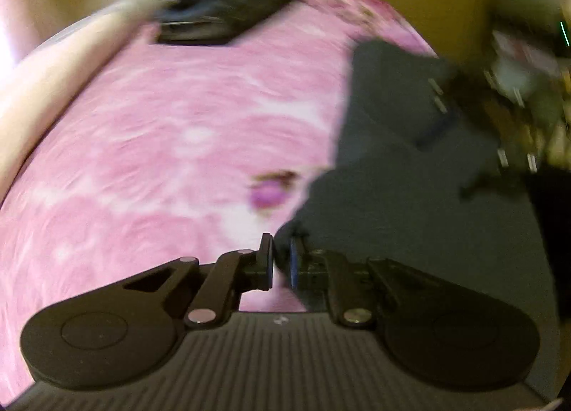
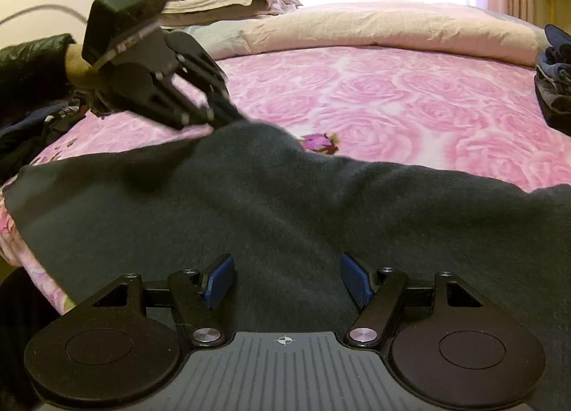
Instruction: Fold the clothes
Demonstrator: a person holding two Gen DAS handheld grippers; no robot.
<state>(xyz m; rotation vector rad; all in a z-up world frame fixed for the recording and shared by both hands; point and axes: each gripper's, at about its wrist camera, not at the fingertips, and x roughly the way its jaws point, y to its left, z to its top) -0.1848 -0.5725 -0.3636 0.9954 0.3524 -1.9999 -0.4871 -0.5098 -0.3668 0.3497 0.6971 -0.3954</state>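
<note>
Dark garment [image 2: 249, 204] pinched by left tool [image 1: 282, 261] over pink bedspread [image 2: 392, 97]

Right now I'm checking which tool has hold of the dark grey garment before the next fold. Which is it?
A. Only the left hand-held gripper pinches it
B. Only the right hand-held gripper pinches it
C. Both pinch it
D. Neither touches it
A: the left hand-held gripper is shut on an edge of the dark grey garment, while the right hand-held gripper hovers open above the cloth, on the pink rose bedspread.
</note>
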